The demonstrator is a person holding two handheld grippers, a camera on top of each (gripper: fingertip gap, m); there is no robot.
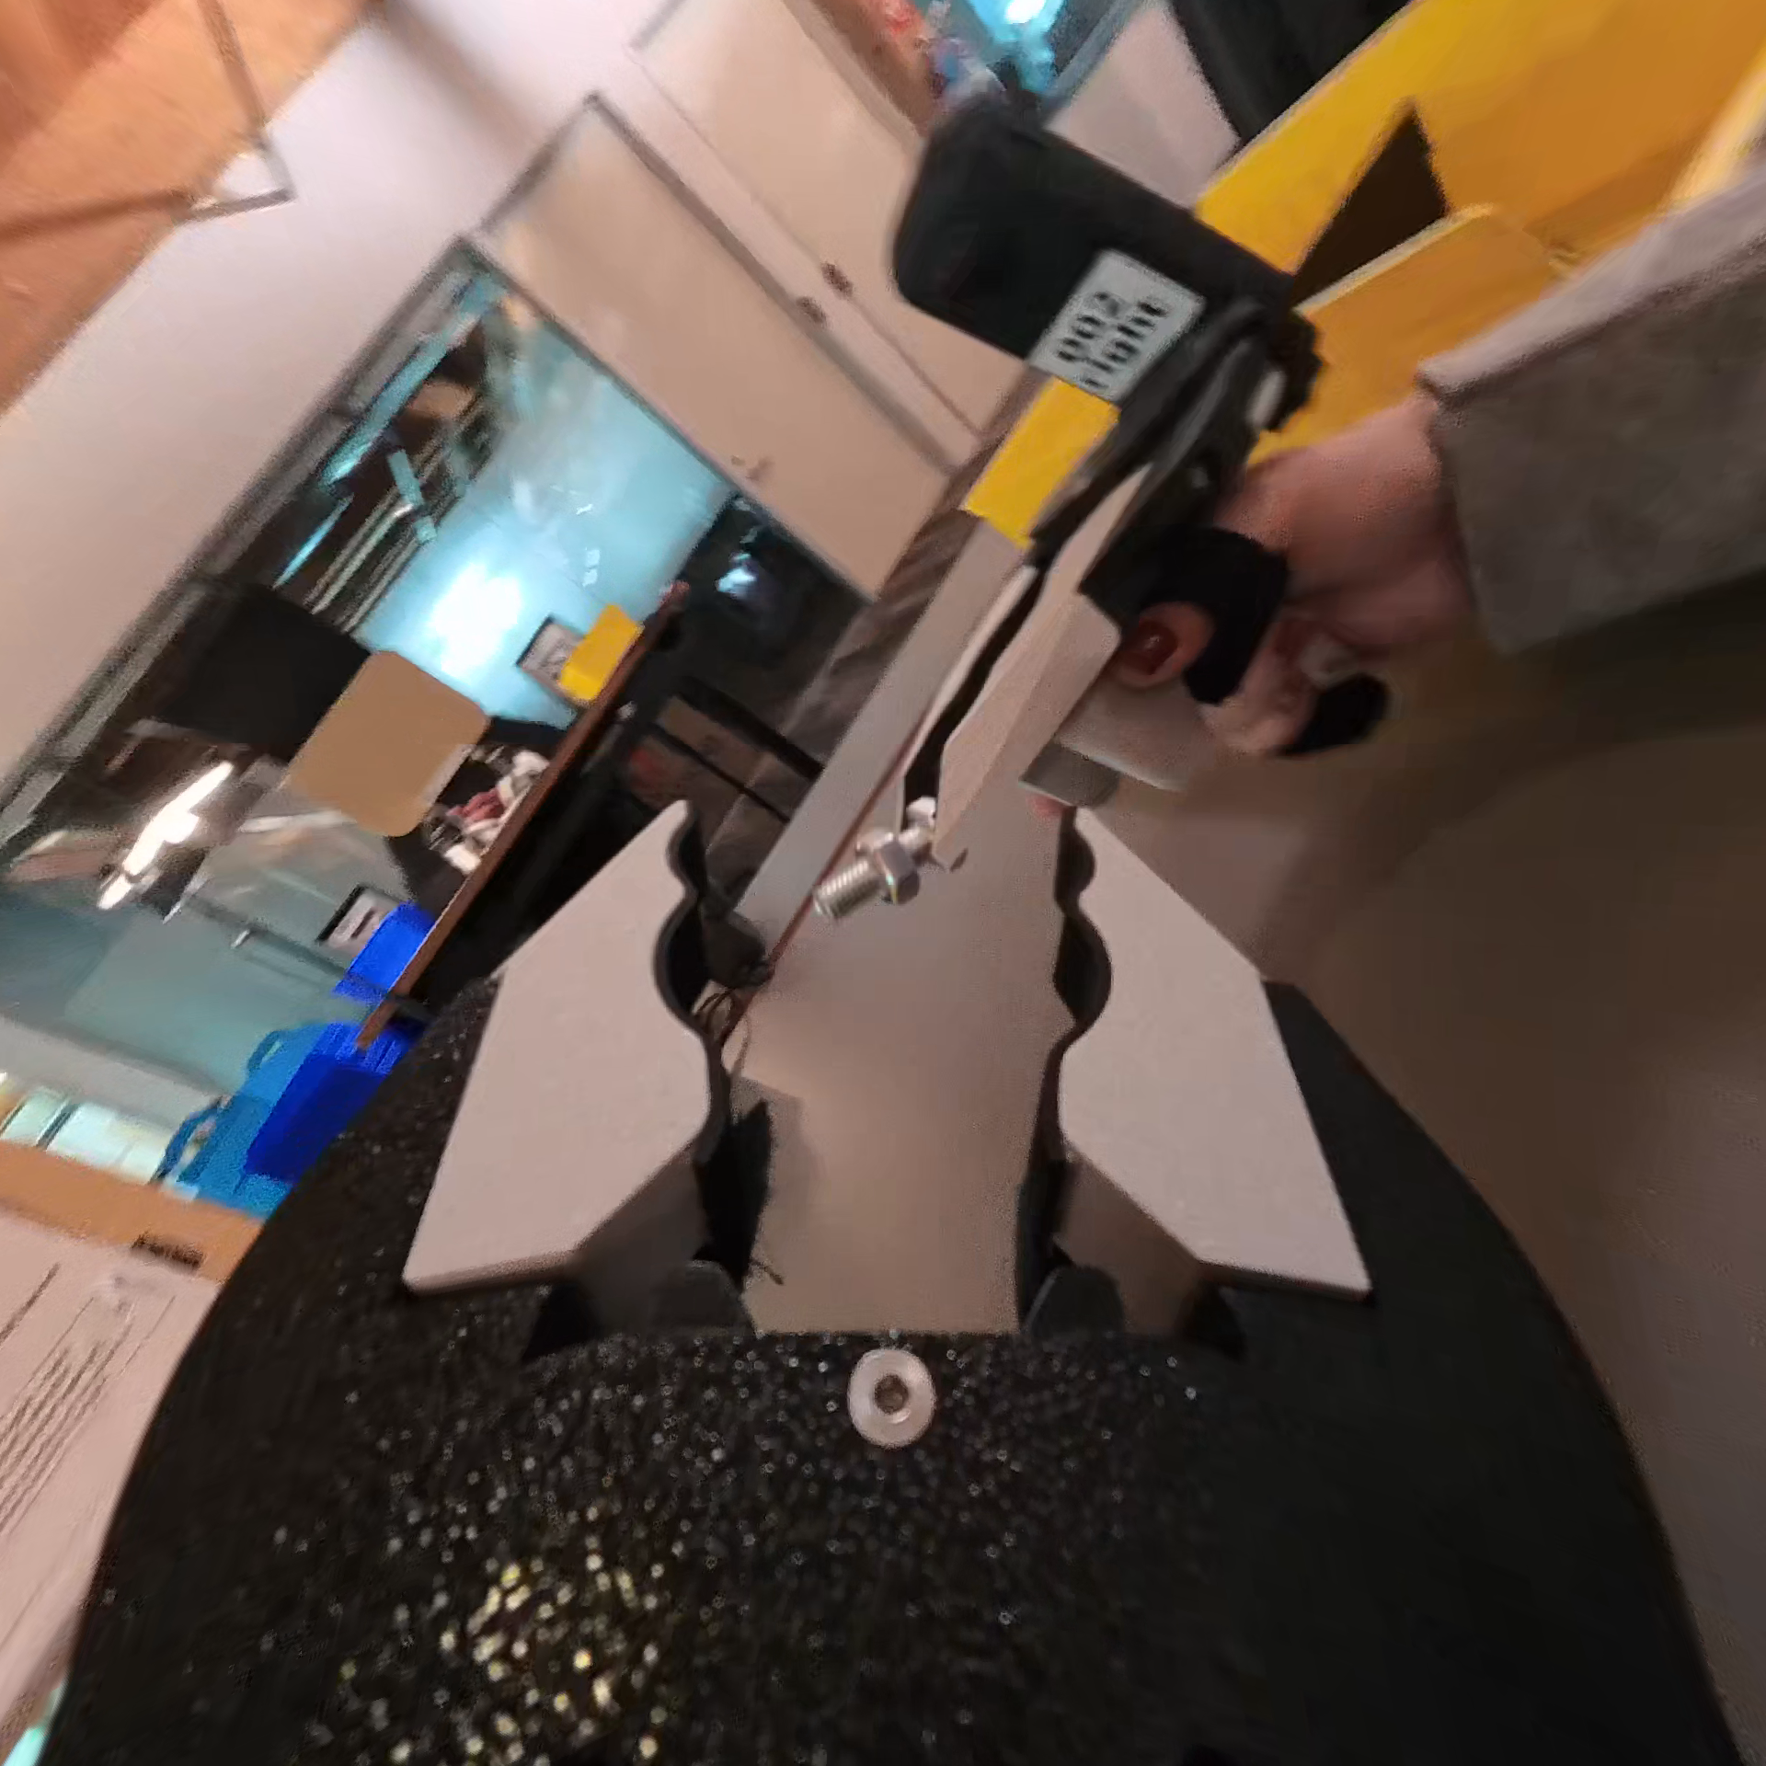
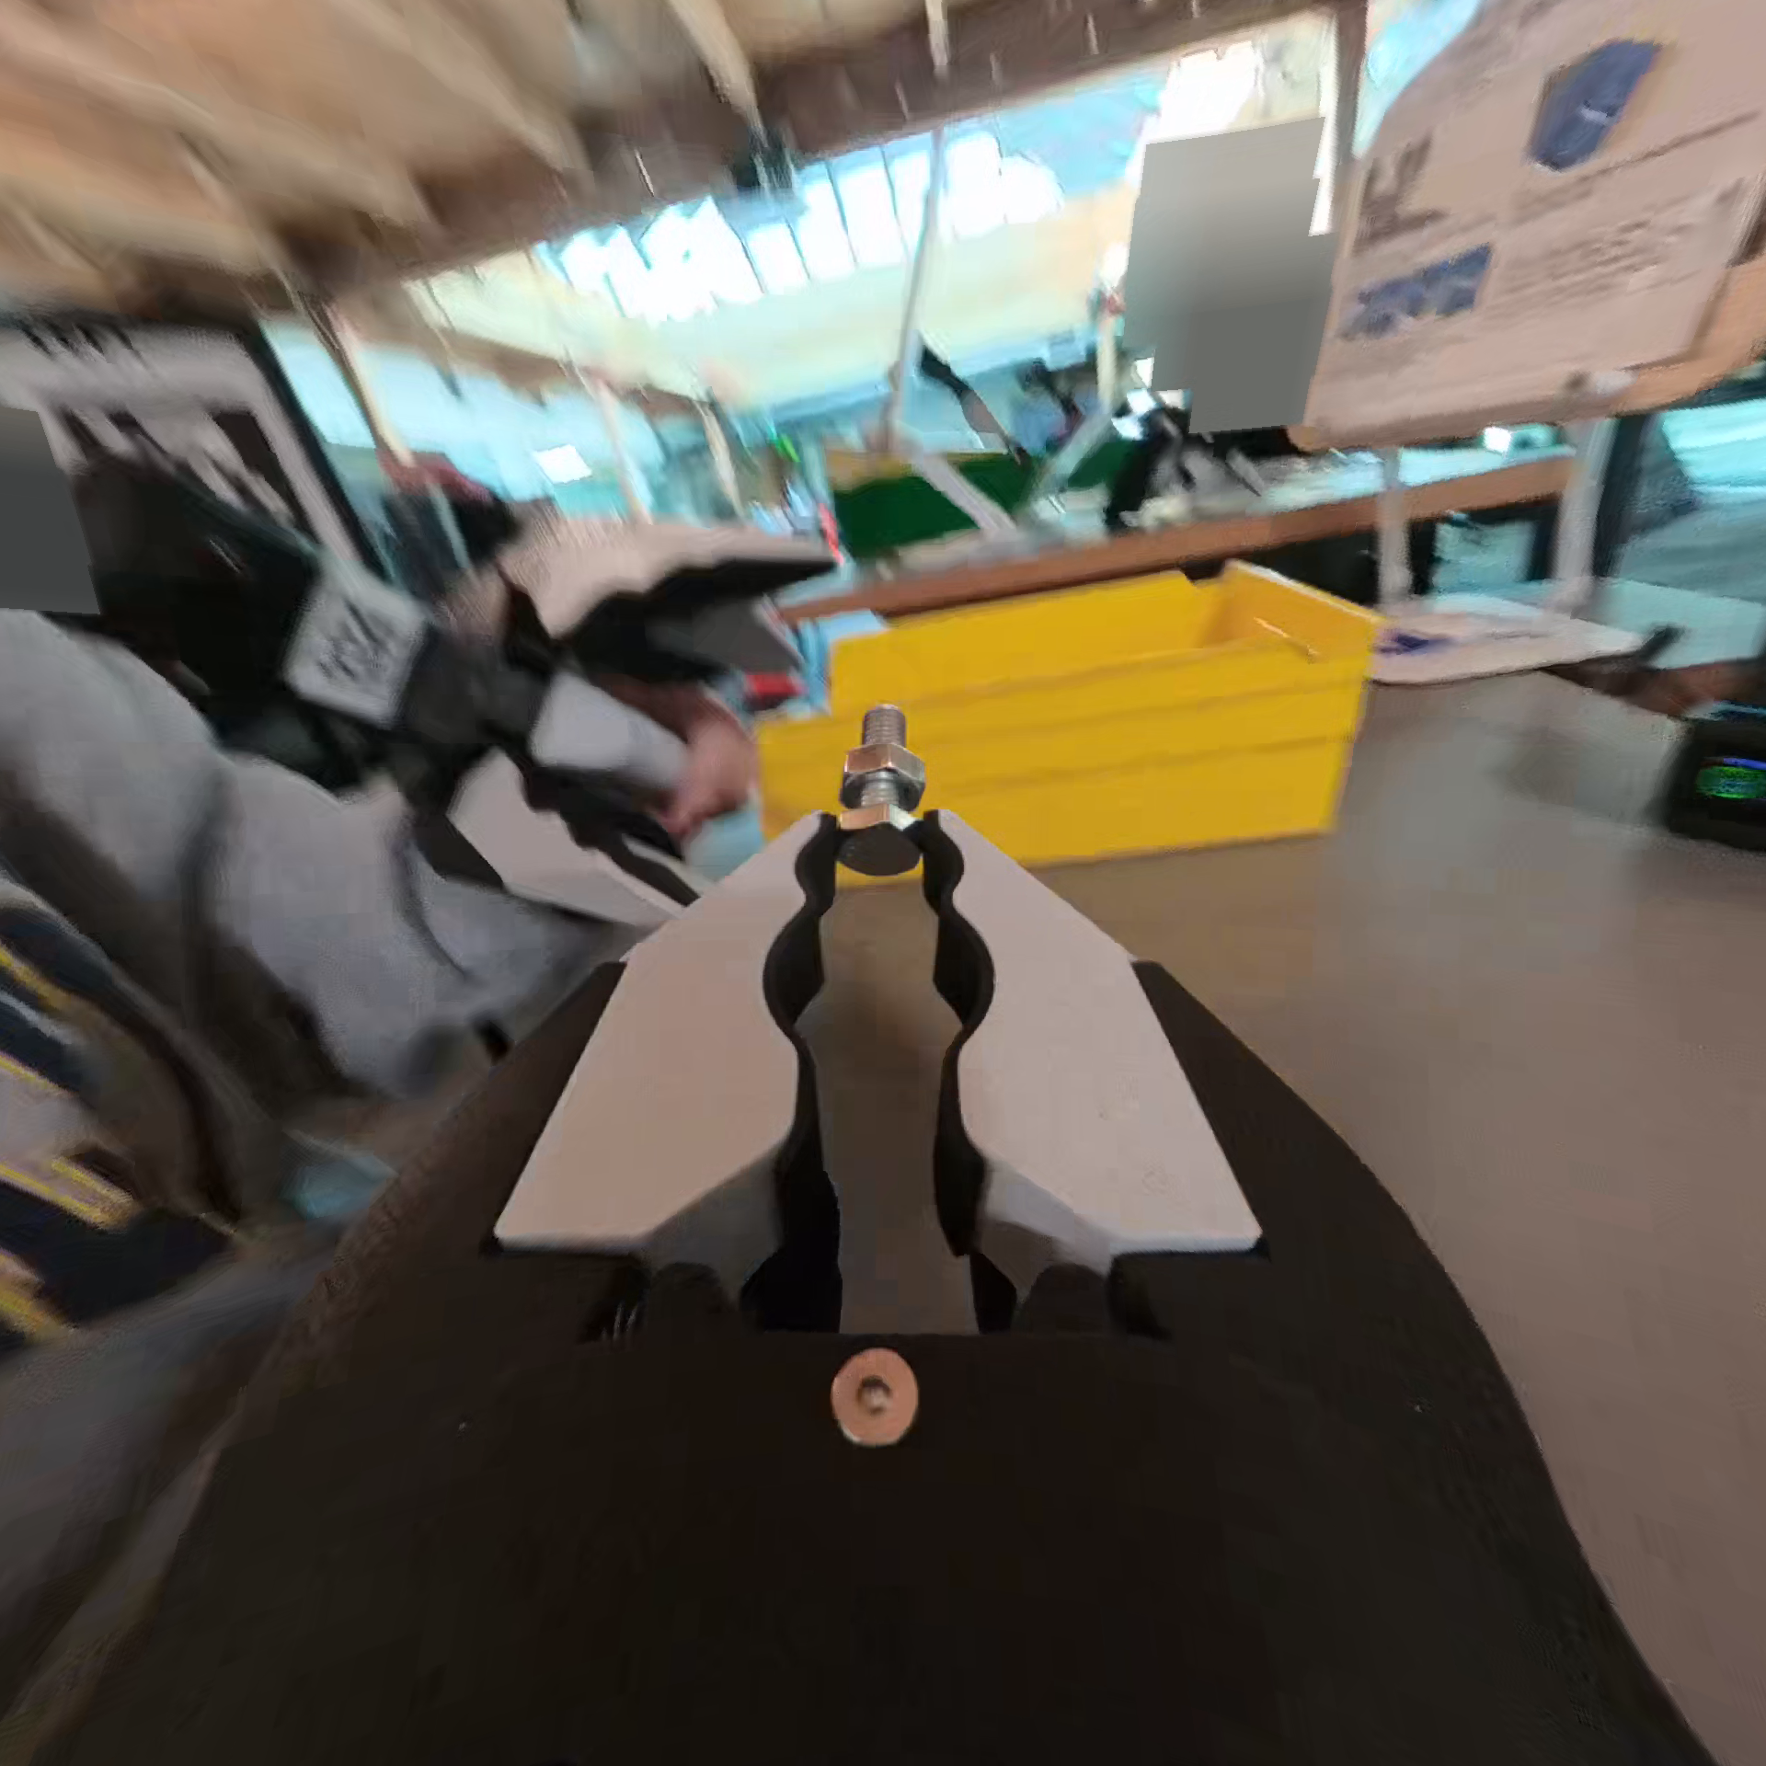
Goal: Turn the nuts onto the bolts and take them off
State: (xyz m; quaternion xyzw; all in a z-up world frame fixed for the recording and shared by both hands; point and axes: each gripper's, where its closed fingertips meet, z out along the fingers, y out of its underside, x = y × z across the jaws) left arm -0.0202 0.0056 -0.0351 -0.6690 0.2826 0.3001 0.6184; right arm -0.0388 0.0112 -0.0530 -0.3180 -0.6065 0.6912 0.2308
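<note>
Left view: my left gripper [image 1: 874, 917] gapes wide, holding nothing, short of the bolt [image 1: 865, 874]. Right view: my right gripper [image 2: 877, 841] pinches the bolt's head; the nut [image 2: 881, 764] sits partway down, unscrewing probably remains.

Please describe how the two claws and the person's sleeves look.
Both claws, left claw and right claw, have pale grey fingers with wavy black inner edges on a black speckled body with one central screw. The sleeves are grey.
</note>
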